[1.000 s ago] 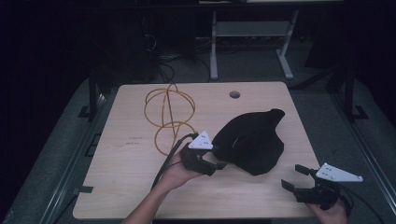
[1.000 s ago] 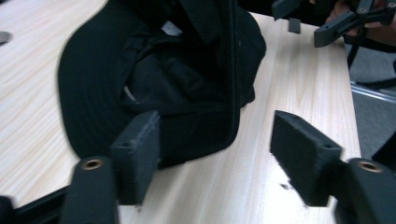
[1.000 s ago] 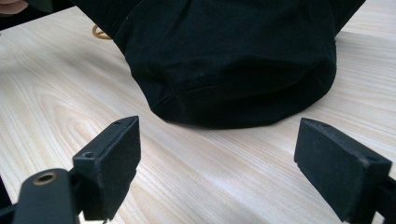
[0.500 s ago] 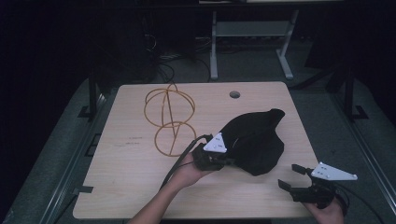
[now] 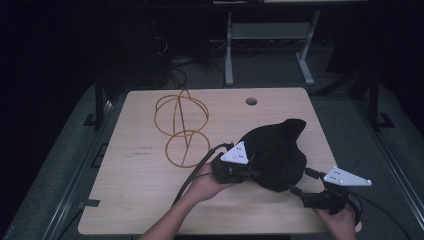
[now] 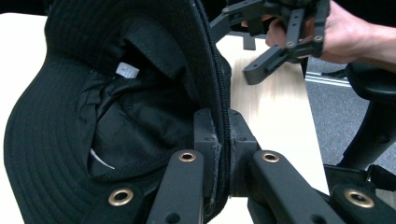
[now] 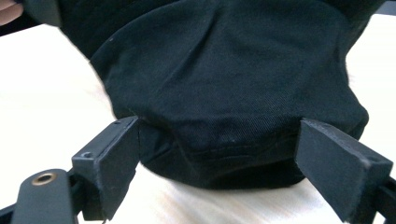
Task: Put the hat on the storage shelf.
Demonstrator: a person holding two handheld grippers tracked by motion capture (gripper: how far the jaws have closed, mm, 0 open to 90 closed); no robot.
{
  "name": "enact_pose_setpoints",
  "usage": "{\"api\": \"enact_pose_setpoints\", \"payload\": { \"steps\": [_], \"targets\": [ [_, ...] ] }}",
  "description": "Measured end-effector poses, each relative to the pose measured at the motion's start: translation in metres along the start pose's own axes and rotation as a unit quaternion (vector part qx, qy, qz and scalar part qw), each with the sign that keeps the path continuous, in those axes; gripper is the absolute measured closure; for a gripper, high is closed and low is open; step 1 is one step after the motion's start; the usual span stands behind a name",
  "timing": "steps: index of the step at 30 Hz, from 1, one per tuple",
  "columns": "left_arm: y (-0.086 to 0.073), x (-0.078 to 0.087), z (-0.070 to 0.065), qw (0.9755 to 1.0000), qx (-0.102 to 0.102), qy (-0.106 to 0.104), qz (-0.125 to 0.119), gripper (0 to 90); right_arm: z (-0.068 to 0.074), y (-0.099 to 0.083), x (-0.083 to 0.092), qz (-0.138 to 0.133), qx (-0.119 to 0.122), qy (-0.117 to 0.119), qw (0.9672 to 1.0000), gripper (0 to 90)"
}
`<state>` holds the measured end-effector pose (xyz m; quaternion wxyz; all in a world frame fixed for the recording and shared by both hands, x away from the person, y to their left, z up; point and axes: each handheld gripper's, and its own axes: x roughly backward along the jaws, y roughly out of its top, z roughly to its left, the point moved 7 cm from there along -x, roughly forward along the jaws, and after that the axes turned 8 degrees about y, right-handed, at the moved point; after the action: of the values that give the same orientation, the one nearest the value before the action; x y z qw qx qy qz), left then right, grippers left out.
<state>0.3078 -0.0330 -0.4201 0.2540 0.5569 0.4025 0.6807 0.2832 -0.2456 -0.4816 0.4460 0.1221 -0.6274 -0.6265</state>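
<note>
A black hat [image 5: 277, 155] lies on the bench [image 5: 135, 195], its brim pinched in the left tool [image 6: 219, 140], whose jaws have just been closing on the cloth. The right tool [image 7: 219, 172] stands spread just short of the crown. A thin hold could let the brim slip. Wire hoops [image 5: 181, 127] lie beyond the left tool; the bench edge runs close behind both.

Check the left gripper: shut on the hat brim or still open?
Shut. The left gripper has just closed; its fingers pinch the stitched brim of the black fabric bucket hat between them.
</note>
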Motion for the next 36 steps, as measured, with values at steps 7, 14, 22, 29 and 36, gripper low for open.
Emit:
{"api": "enact_pose_setpoints", "payload": {
  "steps": [7,14,22,29,36],
  "targets": [
    [0.007,-0.007,-0.011,0.9997,-0.016,-0.016,-0.001,85.5,-0.004,0.001,-0.002,-0.005,-0.001,-0.013,0.9999,13.6],
    [0.011,-0.013,-0.022,0.9988,-0.033,-0.037,0.003,85.4,-0.008,0.001,0.001,-0.004,0.002,-0.012,0.9999,13.5],
    [0.009,-0.015,-0.022,0.9983,-0.031,-0.048,0.009,85.6,-0.014,-0.002,-0.009,0.032,0.014,0.013,0.9993,24.8],
    [0.006,-0.017,-0.017,0.9986,-0.027,-0.042,0.018,85.5,-0.01,-0.005,-0.026,0.071,0.042,0.019,0.9964,66.5],
    [0.005,-0.01,-0.01,0.9996,-0.017,-0.021,0.011,85.0,-0.005,-0.002,-0.023,0.047,0.05,0.015,0.9975,84.2]
  ]
}}
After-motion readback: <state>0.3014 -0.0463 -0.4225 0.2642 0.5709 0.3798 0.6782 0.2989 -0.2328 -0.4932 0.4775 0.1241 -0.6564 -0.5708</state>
